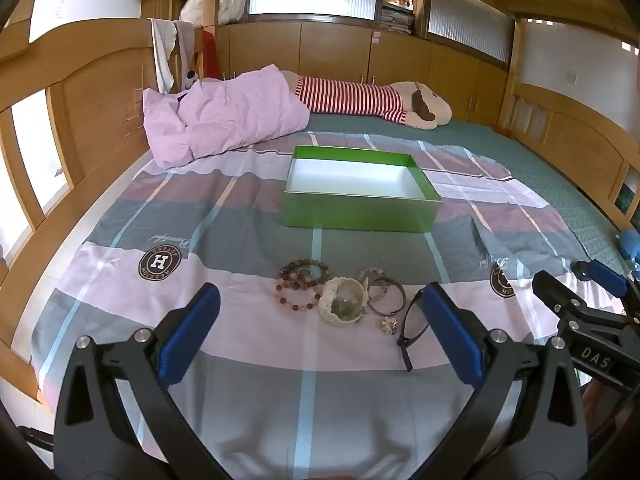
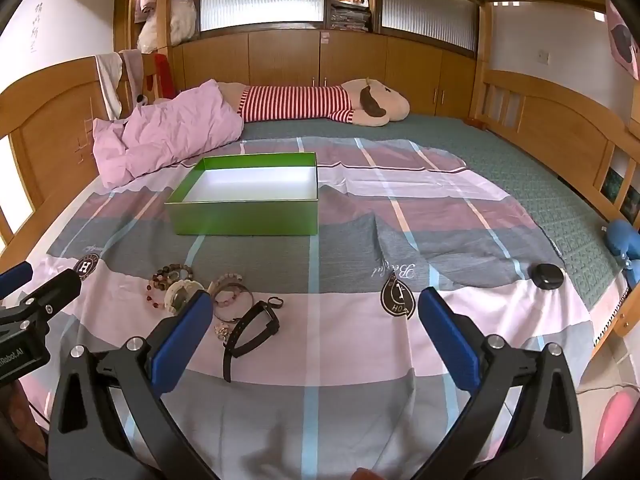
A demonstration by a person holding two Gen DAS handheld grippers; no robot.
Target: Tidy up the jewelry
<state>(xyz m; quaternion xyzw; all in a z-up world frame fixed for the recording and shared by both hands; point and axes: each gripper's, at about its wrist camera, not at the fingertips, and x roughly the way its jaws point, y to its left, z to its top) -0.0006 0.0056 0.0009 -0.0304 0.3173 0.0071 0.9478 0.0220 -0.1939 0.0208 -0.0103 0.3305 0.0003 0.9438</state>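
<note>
A pile of jewelry lies on the bed sheet: beaded bracelets (image 1: pixel 301 285) (image 2: pixel 170 276), a cream bangle (image 1: pixel 343 300) (image 2: pixel 180 294), thin bangles (image 1: pixel 384 294) (image 2: pixel 232 294), a black strap (image 1: pixel 410 330) (image 2: pixel 252 328) and a small ring (image 2: pixel 275 301). An open green box (image 1: pixel 360 208) (image 2: pixel 248 212) with a white inside stands empty beyond the pile. My left gripper (image 1: pixel 320 320) is open and empty, just short of the pile. My right gripper (image 2: pixel 312 322) is open and empty, to the right of the pile; it also shows in the left wrist view (image 1: pixel 580 284).
A pink quilt (image 1: pixel 224 120) and a striped plush toy (image 1: pixel 368 100) lie at the back of the bed. Wooden bed rails (image 2: pixel 560 136) run along both sides. A black round case (image 2: pixel 547 277) and a blue toy (image 2: pixel 624 244) sit at the right.
</note>
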